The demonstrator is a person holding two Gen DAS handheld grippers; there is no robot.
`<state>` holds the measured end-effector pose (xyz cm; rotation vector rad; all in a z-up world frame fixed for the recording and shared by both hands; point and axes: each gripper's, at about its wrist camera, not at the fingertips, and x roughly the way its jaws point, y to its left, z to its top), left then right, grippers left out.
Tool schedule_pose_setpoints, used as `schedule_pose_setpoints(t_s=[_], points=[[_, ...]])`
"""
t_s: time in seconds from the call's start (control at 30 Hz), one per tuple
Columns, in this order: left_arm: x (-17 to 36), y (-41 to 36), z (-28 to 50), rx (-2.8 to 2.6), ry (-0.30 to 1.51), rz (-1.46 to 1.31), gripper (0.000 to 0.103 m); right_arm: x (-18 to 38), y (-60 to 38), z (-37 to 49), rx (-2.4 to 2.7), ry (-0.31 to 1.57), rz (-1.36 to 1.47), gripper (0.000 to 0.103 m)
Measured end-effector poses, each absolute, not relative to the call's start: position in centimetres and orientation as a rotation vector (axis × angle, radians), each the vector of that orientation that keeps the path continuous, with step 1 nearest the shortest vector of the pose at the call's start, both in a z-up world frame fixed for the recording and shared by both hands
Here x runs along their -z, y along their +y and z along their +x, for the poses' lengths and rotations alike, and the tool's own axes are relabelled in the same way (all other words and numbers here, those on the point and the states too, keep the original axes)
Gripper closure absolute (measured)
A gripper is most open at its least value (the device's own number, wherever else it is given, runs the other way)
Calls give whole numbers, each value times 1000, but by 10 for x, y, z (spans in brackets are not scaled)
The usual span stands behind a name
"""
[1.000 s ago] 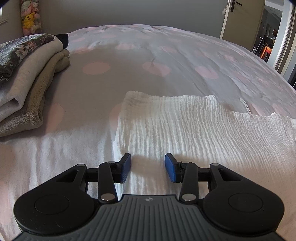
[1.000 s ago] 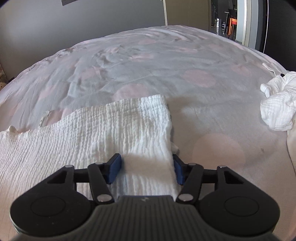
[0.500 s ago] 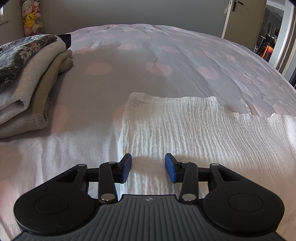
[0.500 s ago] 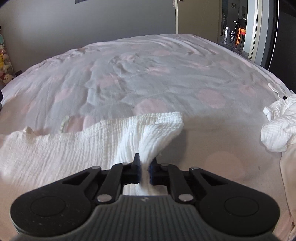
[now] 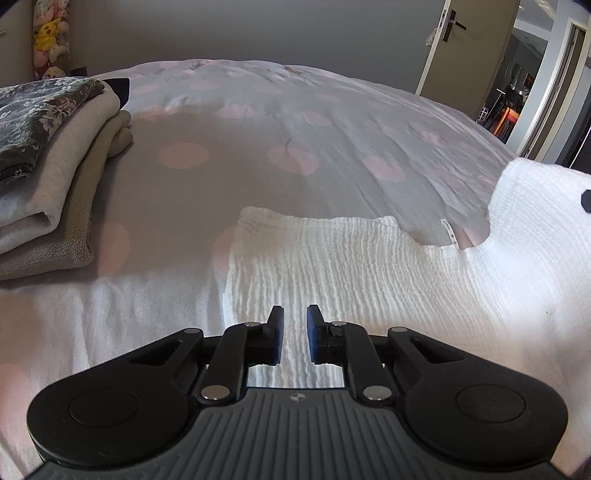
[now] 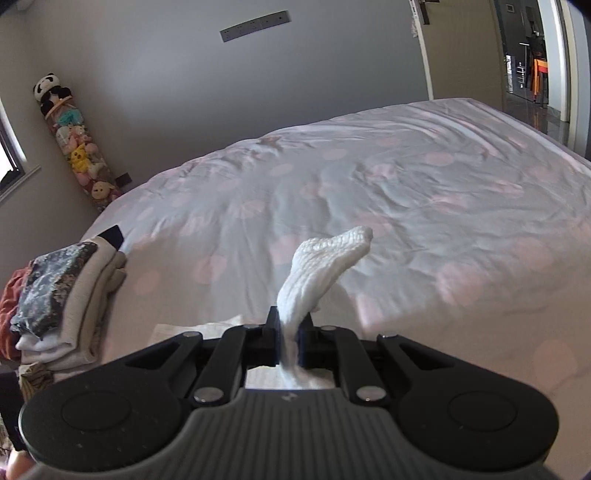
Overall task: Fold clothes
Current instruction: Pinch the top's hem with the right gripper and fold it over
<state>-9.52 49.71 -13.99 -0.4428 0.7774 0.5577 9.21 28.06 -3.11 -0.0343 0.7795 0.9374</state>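
- From my remote seat I saw a wide bed (image 5: 295,122) spread with a pale grey cover dotted with pink rounds.
- A plain grey wall (image 6: 166,81) stood behind it, carrying a long white switch plate (image 6: 255,26).
- In the left corner a tall hanging column of soft toys (image 6: 74,144) was topped by a panda.
- A window edge (image 6: 9,155) showed at the far left.
- To the right, an olive door (image 5: 469,40) stood open onto a dim hallway (image 6: 532,62).
- Daylight fell brightest on the near bedding.

White crinkled garment (image 5: 351,266); grey bedcover (image 5: 295,122), pink dots; dark floral top (image 5: 33,114) on stack.
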Motion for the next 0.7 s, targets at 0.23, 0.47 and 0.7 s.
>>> schedule_pose_setpoints(t_s=[0.23, 0.47, 0.7], points=[[139, 507, -103, -554, 779, -490, 95, 38, 348, 46, -1039, 826, 5, 93], [145, 521, -110, -605, 796, -519, 95, 78, 401, 19, -1113, 929, 4, 93], [152, 532, -113, -648, 811, -540, 95, 120, 435, 6, -1155, 1031, -11, 93]])
